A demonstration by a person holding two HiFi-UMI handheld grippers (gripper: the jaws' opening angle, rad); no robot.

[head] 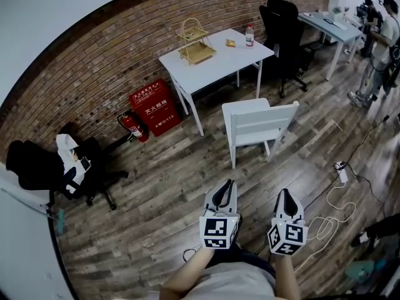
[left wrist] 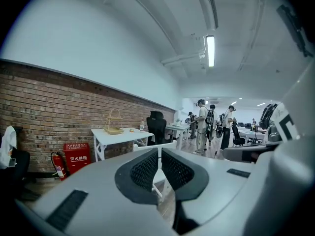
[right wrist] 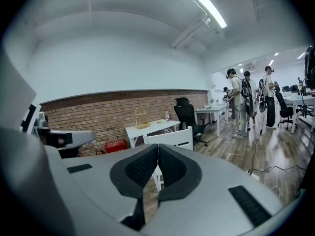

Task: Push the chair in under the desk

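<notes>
A white wooden chair (head: pixel 257 127) stands on the plank floor, its slatted back toward me, a short way out from the white desk (head: pixel 215 56) by the brick wall. My left gripper (head: pixel 226 186) and right gripper (head: pixel 286 195) are held side by side near my body, well short of the chair, both shut and empty. In the left gripper view the chair (left wrist: pixel 147 147) and the desk (left wrist: pixel 120 135) lie beyond the closed jaws of the left gripper (left wrist: pixel 160 154). The right gripper view shows the chair's back (right wrist: pixel 170 137) just above the right gripper (right wrist: pixel 158 150), with the desk (right wrist: pixel 150 128) behind.
On the desk stand a wire basket (head: pixel 195 41) and a bottle (head: pixel 249 35). A black office chair (head: pixel 284 33) is to its right, a red cabinet (head: pixel 154 107) and extinguisher (head: pixel 133 127) to its left. Cables and a power strip (head: pixel 341 172) lie at right. People stand at far right (head: pixel 375 49).
</notes>
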